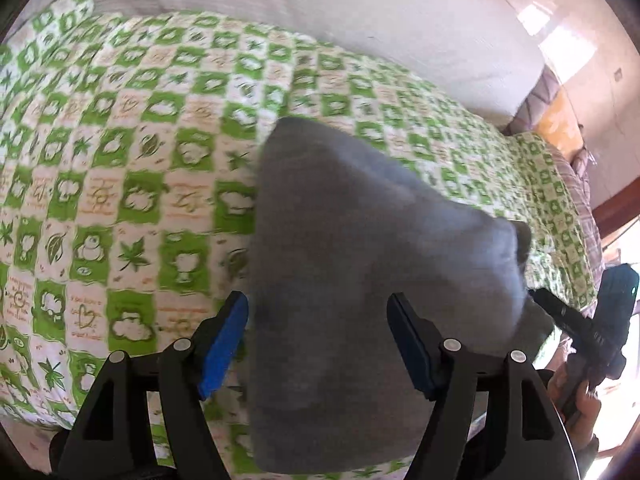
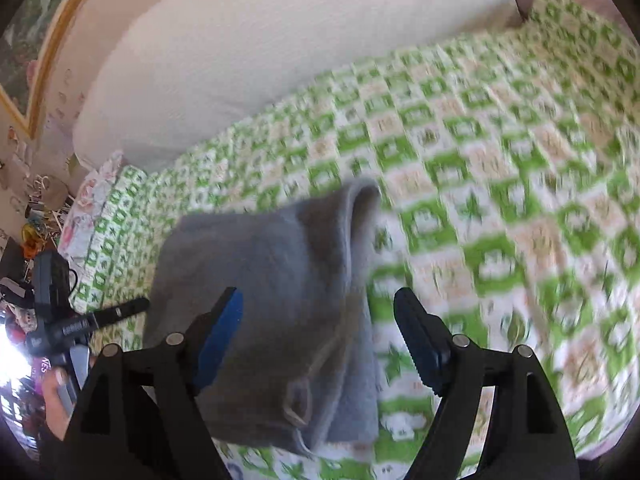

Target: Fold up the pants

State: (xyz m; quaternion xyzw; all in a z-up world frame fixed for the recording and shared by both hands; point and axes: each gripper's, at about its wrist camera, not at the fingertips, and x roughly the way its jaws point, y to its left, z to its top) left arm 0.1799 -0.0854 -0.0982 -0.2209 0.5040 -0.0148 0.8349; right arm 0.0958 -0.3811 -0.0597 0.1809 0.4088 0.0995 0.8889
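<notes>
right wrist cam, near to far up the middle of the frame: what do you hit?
Right gripper, jaws open → folded grey pants lying between and beyond the fingers → green checked bedspread → white pillow at the far edge.

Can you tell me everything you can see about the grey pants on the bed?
The grey pants are soft and fuzzy, like fleece. They lie folded into a thick bundle on the green-and-white checked bedspread, with layered edges along one side and a small loop or pocket edge near the front. The left claw and right claw are both open with the bundle between the pads; no pad clearly squeezes the cloth.
</notes>
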